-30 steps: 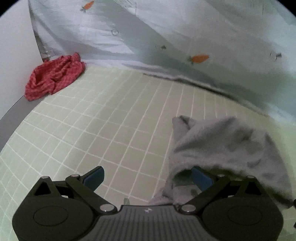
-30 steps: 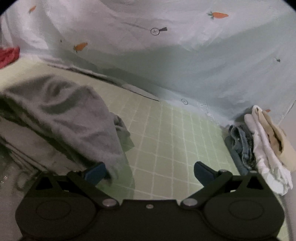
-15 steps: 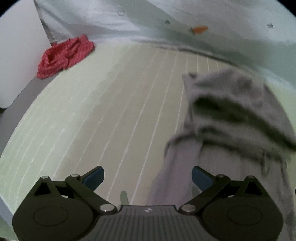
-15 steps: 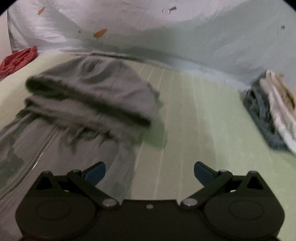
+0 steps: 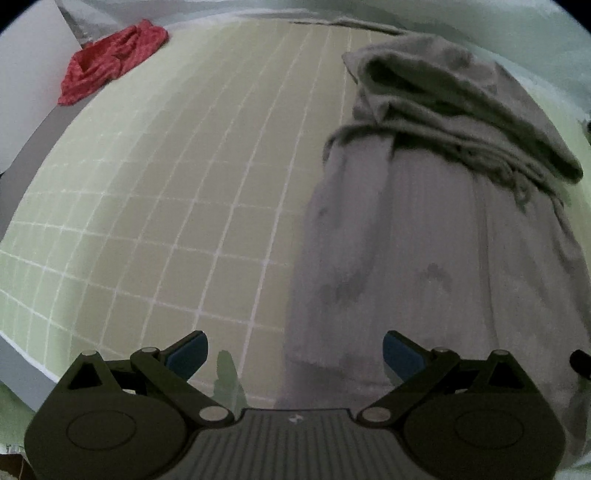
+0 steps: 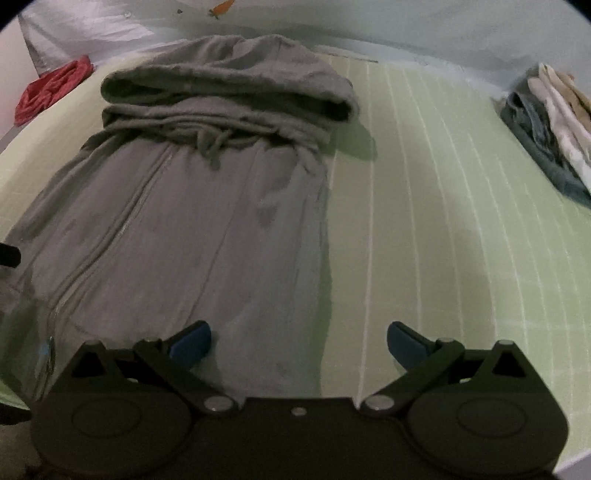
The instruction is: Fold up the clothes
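A grey zip hoodie lies flat on the green checked sheet, its hood folded down over the chest at the far end, drawstrings loose below it. In the left wrist view the grey hoodie fills the right half, hood at the top. My left gripper hovers open over the hoodie's near left edge, nothing between its blue pads. My right gripper hangs open over the hoodie's near right edge, also holding nothing.
A crumpled red garment lies at the far left corner, also seen as the red garment. A stack of folded clothes sits at the far right. A pale carrot-print cloth runs along the back. Bare green sheet spreads left of the hoodie.
Both grippers have pulled back toward the near end and risen. The hood, which they were close against a second ago, now lies folded down on the hoodie, far from both.
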The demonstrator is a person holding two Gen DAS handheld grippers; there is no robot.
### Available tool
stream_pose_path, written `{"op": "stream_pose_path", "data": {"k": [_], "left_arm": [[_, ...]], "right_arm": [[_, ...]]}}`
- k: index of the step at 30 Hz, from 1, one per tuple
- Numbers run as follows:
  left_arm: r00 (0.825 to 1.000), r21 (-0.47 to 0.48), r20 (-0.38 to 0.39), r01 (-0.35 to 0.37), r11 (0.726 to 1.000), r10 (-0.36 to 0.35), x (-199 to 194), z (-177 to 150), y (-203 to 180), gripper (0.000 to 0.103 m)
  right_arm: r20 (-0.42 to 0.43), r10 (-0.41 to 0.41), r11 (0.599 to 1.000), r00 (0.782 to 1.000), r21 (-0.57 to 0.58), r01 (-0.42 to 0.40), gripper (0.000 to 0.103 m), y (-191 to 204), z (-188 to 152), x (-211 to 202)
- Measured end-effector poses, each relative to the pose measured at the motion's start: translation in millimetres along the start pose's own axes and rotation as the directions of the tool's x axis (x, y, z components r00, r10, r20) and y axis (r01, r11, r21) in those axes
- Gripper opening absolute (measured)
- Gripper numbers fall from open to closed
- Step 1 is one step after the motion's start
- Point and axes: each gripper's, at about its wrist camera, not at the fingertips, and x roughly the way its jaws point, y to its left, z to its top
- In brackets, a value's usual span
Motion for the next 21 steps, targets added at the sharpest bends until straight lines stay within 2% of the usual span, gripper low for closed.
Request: {"op": "stream_pose_path", "data": {"k": [7,13,16,18,21], "left_arm": [[0.999,0.066,-0.044,0.029,0.997,-0.026,7.5,-14.7,-5.3,0.100],[0.994,0.118,-0.092,0.069,0.991,-0.059,12.5,-22.2,-11.2,0.100],[0.990,0.146,-0.114,0.093,0.985,-0.077,11.5,-26.0,-13.6,0.094],[0.989,0.157,-0.117,0.112,0.981,-0.094,9.5,-28.1,-14.9,0.082],[0.988,0.172,-0.098,0.131,0.976,-0.115,4.4,-27.5,-18.2,0.048]], "right_arm": [[-0.012,0.031,0.995,0.999,0.095,-0.030,0.102,-1.9,-12.4,-5.7],[-0.036,0.036,0.996,0.999,0.084,-0.033,0.098,10.4,-26.9,-8.6],[-0.040,0.043,0.996,0.998,0.085,-0.039,0.093,12.5,-30.6,-10.3],[-0.030,0.078,0.993,0.996,0.092,-0.075,0.079,10.9,-32.5,-12.7],[-0.019,0.141,0.987,0.990,0.083,-0.139,0.040,12.2,-30.6,-15.5]]}}
